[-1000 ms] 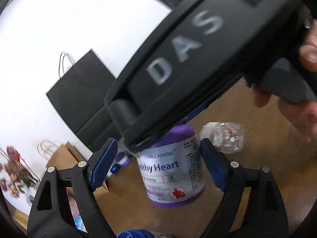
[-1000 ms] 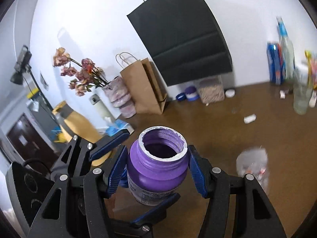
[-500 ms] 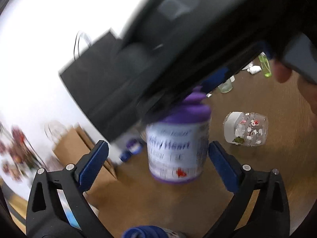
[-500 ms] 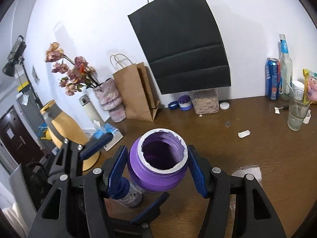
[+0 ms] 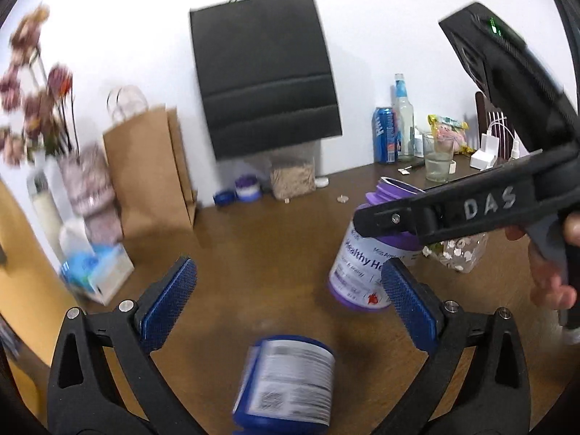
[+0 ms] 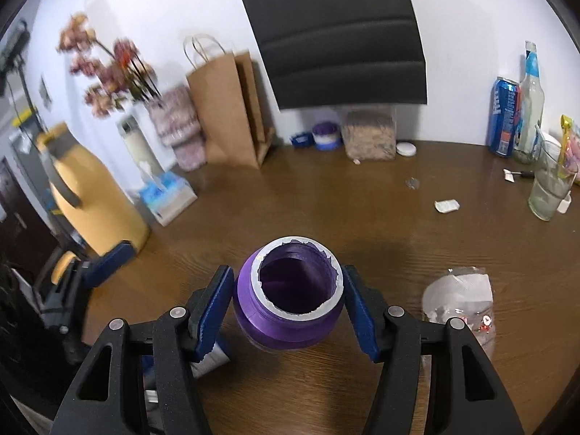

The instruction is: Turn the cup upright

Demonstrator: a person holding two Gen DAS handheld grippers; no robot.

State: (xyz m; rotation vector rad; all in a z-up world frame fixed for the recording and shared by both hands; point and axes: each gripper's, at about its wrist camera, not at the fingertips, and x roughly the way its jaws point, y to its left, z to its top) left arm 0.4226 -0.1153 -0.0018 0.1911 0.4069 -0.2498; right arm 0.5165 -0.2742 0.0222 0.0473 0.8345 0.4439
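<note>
Standing mouth-up on the table [image 6: 362,217], the purple jar [image 6: 288,308] sits between the right tongs [image 6: 288,308], whose pads flank its neck, touching or barely clear, I cannot tell; the left tongs [image 5: 286,297] gape empty above a toppled blue jar [image 5: 286,380]; a crooked pull-away could tip it.

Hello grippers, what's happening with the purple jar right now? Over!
Right gripper around purple jar, mouth up, pad contact unclear. Left gripper open, empty. Blue jar lying below it. Clear jar on its side nearby.
</note>
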